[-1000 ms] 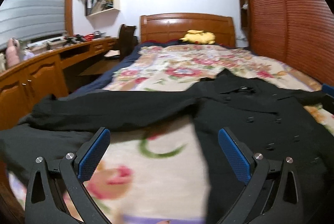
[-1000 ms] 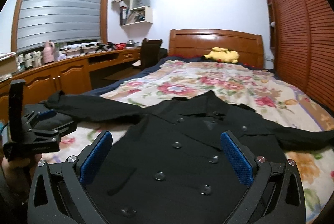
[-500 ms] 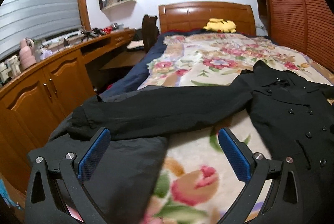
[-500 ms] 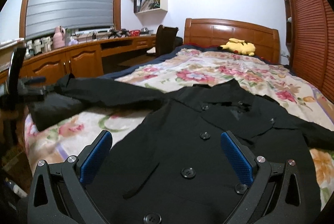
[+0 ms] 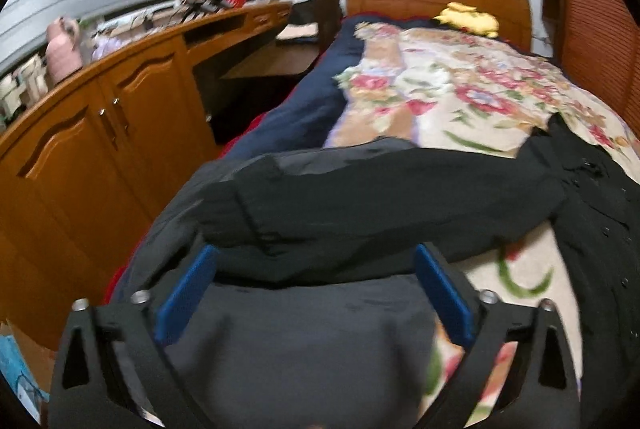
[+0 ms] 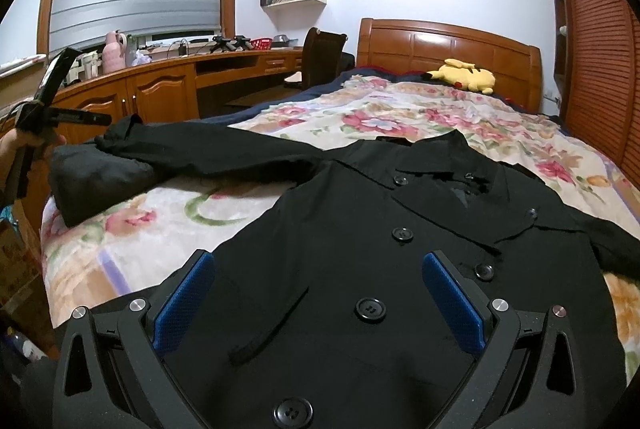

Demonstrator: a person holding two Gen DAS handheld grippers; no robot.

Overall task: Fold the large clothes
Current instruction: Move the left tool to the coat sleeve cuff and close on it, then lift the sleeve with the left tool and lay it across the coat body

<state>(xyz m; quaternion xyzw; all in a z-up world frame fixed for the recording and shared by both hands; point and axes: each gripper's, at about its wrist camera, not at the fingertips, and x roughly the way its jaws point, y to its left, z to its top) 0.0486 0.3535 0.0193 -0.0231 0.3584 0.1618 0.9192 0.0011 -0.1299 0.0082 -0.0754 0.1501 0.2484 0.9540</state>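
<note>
A black double-breasted coat [image 6: 380, 241] lies face up on the floral bedspread [image 6: 400, 117], collar toward the headboard. Its left sleeve [image 6: 208, 153] stretches out to the bed's left edge; the sleeve also fills the left wrist view [image 5: 380, 201], its cuff lying on a dark grey folded garment [image 5: 300, 341]. My left gripper [image 5: 314, 293] is open, low over the grey garment just short of the cuff; it also shows in the right wrist view [image 6: 44, 117]. My right gripper [image 6: 318, 303] is open and empty above the coat's lower front.
A wooden cabinet and desk [image 5: 100, 133] run along the bed's left side, with a chair [image 6: 324, 53] at the desk. A yellow plush toy [image 6: 464, 73] lies by the wooden headboard [image 6: 448, 49]. Louvred wardrobe doors [image 6: 596, 41] stand at the right.
My left gripper has swung left and down from the coat's body to the sleeve's cuff at the bed's edge. My right gripper has edged closer over the coat's front. Both stayed open.
</note>
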